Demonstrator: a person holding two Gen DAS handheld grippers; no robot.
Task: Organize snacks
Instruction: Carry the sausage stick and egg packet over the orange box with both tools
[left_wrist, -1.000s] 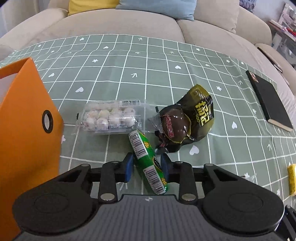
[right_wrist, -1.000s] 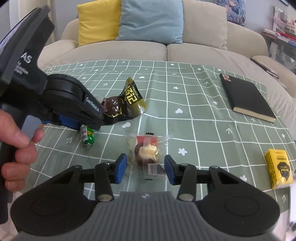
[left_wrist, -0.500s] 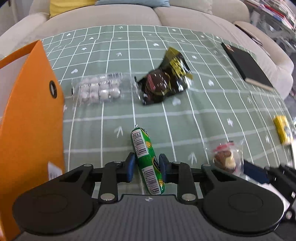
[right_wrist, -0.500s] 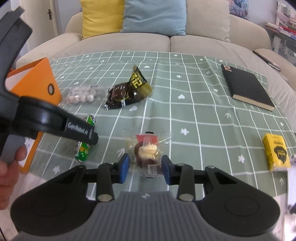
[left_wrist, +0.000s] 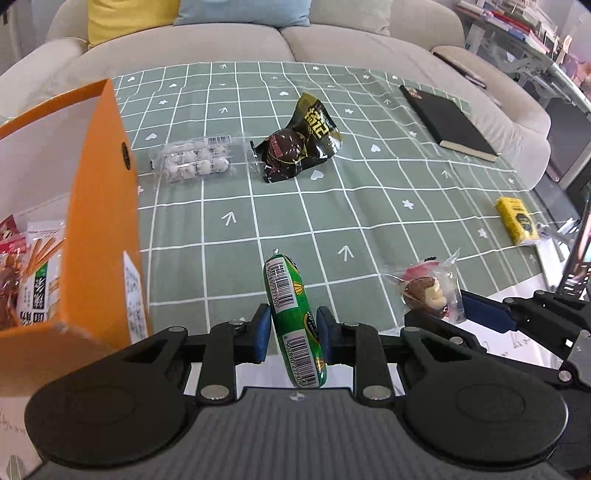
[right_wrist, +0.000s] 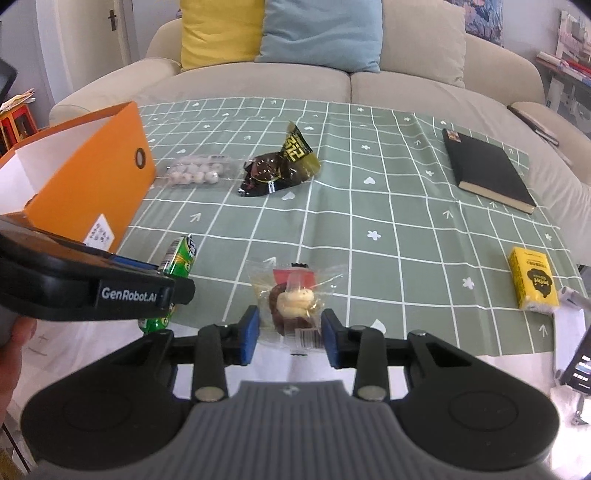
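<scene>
A green sausage stick (left_wrist: 291, 306) is clamped between the blue pads of my left gripper (left_wrist: 293, 336), clear of the green checked tablecloth (left_wrist: 332, 206); the right wrist view shows it too, as the sausage (right_wrist: 181, 254) poking out past the left gripper's black body. My right gripper (right_wrist: 291, 334) is shut on a clear-wrapped chocolate cake (right_wrist: 291, 302), held over the table's near edge. That cake (left_wrist: 428, 291) also shows at the right of the left wrist view. An open orange box (left_wrist: 99, 221) stands just left of the left gripper, with snack packets (left_wrist: 33, 280) inside.
A clear pack of small white eggs (left_wrist: 197, 162) and a dark snack bag (left_wrist: 299, 147) lie mid-table beyond the box. A black notebook (left_wrist: 447, 122) lies far right and a yellow carton (left_wrist: 517, 221) near the right edge. A sofa with cushions sits behind.
Both grippers have risen and drawn back toward the table's near edge with their snacks. The left one has come alongside the orange box, whose inside now shows.
</scene>
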